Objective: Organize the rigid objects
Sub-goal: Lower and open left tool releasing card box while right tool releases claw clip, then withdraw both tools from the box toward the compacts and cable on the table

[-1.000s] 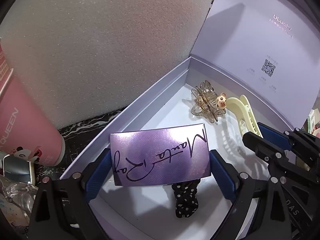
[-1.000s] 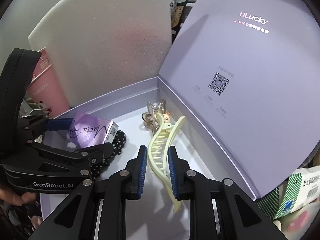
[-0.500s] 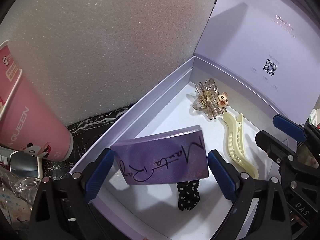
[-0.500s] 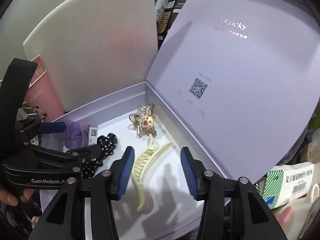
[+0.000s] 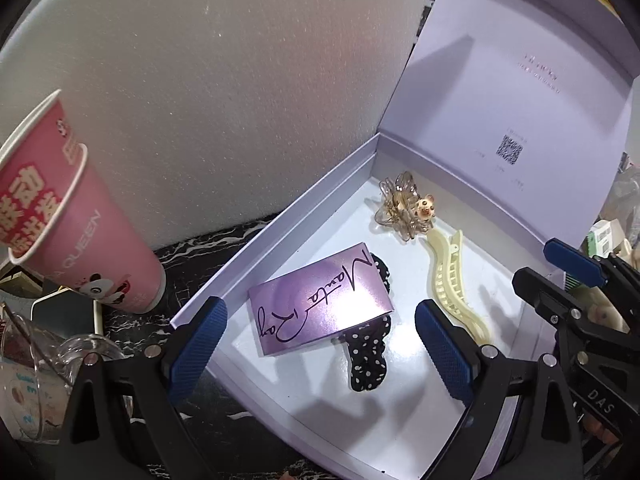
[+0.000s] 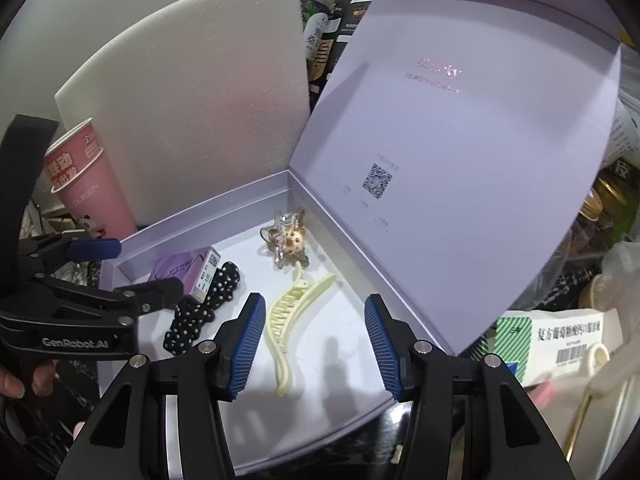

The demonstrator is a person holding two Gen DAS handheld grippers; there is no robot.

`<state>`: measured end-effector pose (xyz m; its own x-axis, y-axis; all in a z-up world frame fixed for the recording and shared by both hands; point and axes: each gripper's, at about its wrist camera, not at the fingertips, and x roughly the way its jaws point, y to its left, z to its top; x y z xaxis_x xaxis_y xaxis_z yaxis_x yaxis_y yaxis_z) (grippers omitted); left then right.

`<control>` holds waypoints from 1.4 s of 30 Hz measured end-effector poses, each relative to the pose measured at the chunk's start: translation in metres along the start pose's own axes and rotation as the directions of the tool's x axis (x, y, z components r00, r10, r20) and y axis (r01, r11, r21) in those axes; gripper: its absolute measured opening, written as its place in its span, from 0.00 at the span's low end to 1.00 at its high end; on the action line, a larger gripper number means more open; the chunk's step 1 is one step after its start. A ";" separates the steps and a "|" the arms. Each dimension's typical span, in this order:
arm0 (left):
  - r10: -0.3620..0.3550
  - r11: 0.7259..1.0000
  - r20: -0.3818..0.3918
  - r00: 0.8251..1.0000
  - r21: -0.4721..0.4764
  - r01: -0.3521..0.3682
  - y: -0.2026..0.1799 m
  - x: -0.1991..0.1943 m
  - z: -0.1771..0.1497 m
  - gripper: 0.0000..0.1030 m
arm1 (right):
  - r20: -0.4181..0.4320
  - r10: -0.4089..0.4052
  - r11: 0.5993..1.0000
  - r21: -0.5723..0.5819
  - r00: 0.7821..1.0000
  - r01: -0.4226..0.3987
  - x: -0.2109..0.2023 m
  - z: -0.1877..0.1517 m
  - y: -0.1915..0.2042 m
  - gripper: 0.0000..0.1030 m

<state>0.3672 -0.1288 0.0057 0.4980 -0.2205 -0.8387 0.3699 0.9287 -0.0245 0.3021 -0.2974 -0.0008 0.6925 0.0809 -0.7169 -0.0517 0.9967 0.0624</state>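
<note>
Both my grippers gape empty: my left gripper (image 5: pixel 318 344) above the purple "Manta Ray" box (image 5: pixel 320 298), my right gripper (image 6: pixel 314 344), jaws just opened, over the cream hair clip (image 6: pixel 294 312). Only my left view shows "QUEEN" on the pink cup (image 5: pixel 76 216); only my right shows "GenRobot.AI".

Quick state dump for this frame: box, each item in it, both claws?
Lavender box: lid open, upright.
Purple card box: released, propped on polka-dot hair tie.
Cream hair clip: released, flat on box floor.
Clear claw clip: in far corner.
Left claw: open, empty.
Right claw: open, empty.
</note>
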 end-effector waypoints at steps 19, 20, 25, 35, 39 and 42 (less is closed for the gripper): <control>-0.022 1.000 0.081 0.997 0.014 0.021 -0.001 -0.066 -0.027 0.93 | 0.020 0.029 1.000 -0.011 0.999 -0.029 -0.035 -0.016 0.015 0.50; -0.022 1.000 0.085 0.996 0.016 0.021 -0.002 -0.070 -0.029 0.93 | 0.022 0.029 0.999 -0.013 0.999 -0.029 -0.037 -0.018 0.016 0.50; -0.024 1.000 0.096 0.995 0.023 0.022 -0.004 -0.088 -0.042 0.93 | 0.036 0.031 0.999 -0.025 0.999 -0.030 -0.052 -0.025 0.022 0.50; -0.020 1.000 0.106 0.994 0.016 0.019 -0.005 -0.109 -0.073 0.93 | 0.050 0.042 0.998 -0.051 0.998 -0.040 -0.077 -0.037 0.034 0.50; -0.013 1.000 0.115 0.993 0.012 0.011 -0.005 -0.119 -0.083 0.93 | 0.057 0.049 0.997 -0.059 0.997 -0.046 -0.086 -0.044 0.040 0.50; -0.005 1.000 0.123 0.992 0.002 0.005 -0.003 -0.128 -0.093 0.93 | 0.057 0.057 0.997 -0.063 0.997 -0.053 -0.091 -0.050 0.045 0.50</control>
<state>0.2291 -0.0756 0.0621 0.5889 -0.2600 -0.7652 0.3737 0.9271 -0.0274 0.2007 -0.2599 0.0326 0.7283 0.1370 -0.6715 -0.1339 0.9894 0.0567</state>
